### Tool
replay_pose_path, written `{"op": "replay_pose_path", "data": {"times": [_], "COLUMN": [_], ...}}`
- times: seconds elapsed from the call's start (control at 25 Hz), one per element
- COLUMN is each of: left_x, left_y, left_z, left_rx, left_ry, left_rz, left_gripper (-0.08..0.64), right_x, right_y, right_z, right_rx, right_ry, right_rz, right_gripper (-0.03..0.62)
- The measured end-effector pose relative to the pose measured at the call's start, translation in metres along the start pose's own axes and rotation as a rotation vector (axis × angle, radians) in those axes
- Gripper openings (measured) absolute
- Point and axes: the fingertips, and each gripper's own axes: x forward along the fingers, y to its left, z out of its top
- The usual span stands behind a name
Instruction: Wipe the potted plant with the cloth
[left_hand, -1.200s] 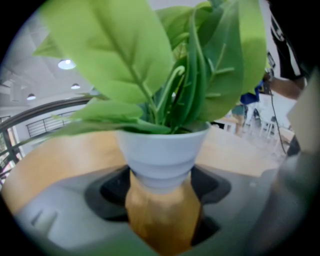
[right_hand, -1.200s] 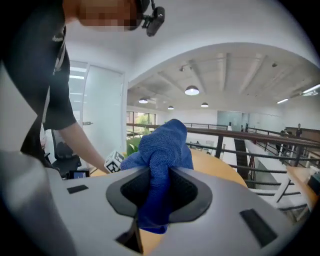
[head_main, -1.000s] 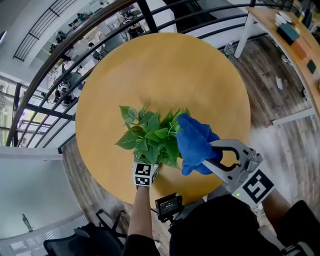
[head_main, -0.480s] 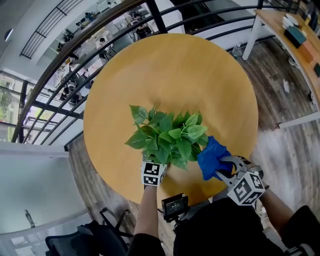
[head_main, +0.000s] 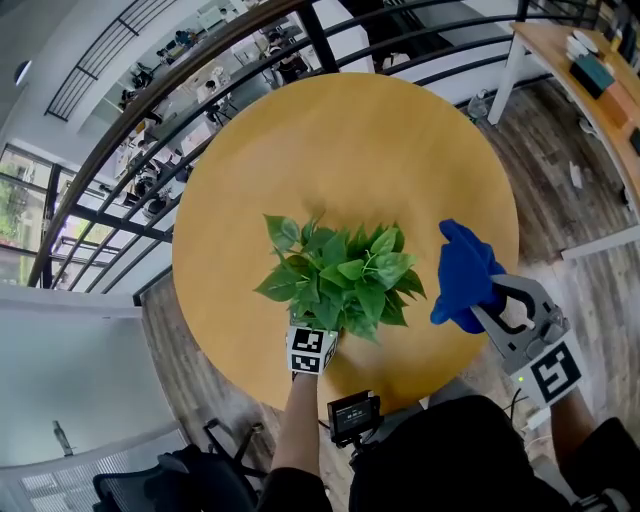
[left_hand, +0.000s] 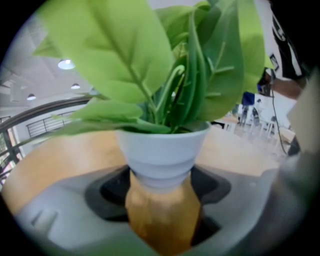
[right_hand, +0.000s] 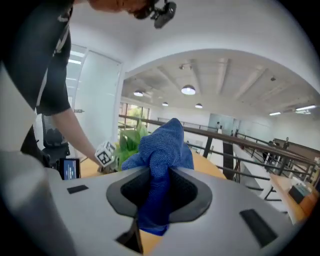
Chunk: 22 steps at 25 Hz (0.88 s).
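Round wooden tabletop (head_main: 350, 150), potted plant (head_main: 340, 280) standing near its front edge, upright, leaves spread over the white pot (left_hand: 160, 152). L gripper (left_hand: 161, 200) comes in from the near side at the pot's base: fingers closed on the lower part of the pot, one each side, pads against it. In head view only its marker cube (head_main: 311, 351) shows, just below the foliage; fingertips hidden under the leaves. R gripper (head_main: 487, 308) is to the right of the plant, fingers clamped tight on the blue cloth (head_main: 462, 275). Cloth is bunched, sticks up and fwd past the fingertips, w/ a short tail hanging below them. It's held over the tabletop's right edge, near the outer leaves but clear of them, not touching. Black railing (head_main: 200, 60) runs behind the tabletop
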Motion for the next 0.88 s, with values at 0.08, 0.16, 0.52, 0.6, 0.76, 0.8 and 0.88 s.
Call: {"op": "replay_pose_path", "data": {"times": [0.08,0.16,0.52,0.6,0.76,0.8,0.88], "left_x": [-0.001,-0.001,-0.004,-0.002,-0.001,-0.001,-0.001], "left_y": [0.0,0.0,0.005,0.004,0.001,0.001,0.001], "left_z": [0.0,-0.001,-0.006,-0.003,-0.003,-0.004,-0.004], "left_rx": [-0.002,-0.004,0.003,0.002,-0.001,-0.002,-0.003], "left_ry": [0.003,0.003,0.009,0.003,0.005,0.005,0.004], "left_rz": [0.002,0.002,0.012,0.008,0.0,0.001,0.002], "left_gripper": [0.368,0.368,0.368,0.368,0.368,0.367,0.367], "right_x": [-0.001,0.005,0.066,0.065,0.059,0.057,0.049], "right_y": [0.008,0.028,0.14,0.149,0.15,0.148,0.136], "right_z": [0.042,0.064,-0.011,-0.041,-0.104,-0.118,-0.143], "right_rx": [0.024,-0.019,-0.308,-0.31,-0.278,-0.276,-0.284], "right_ry": [-0.096,-0.129,0.116,0.184,0.338,0.372,0.432], "right_rz": [0.016,0.077,0.319,0.354,0.385,0.384,0.36], "right_gripper": [0.103,0.103,0.103,0.103,0.103,0.102,0.103]}}
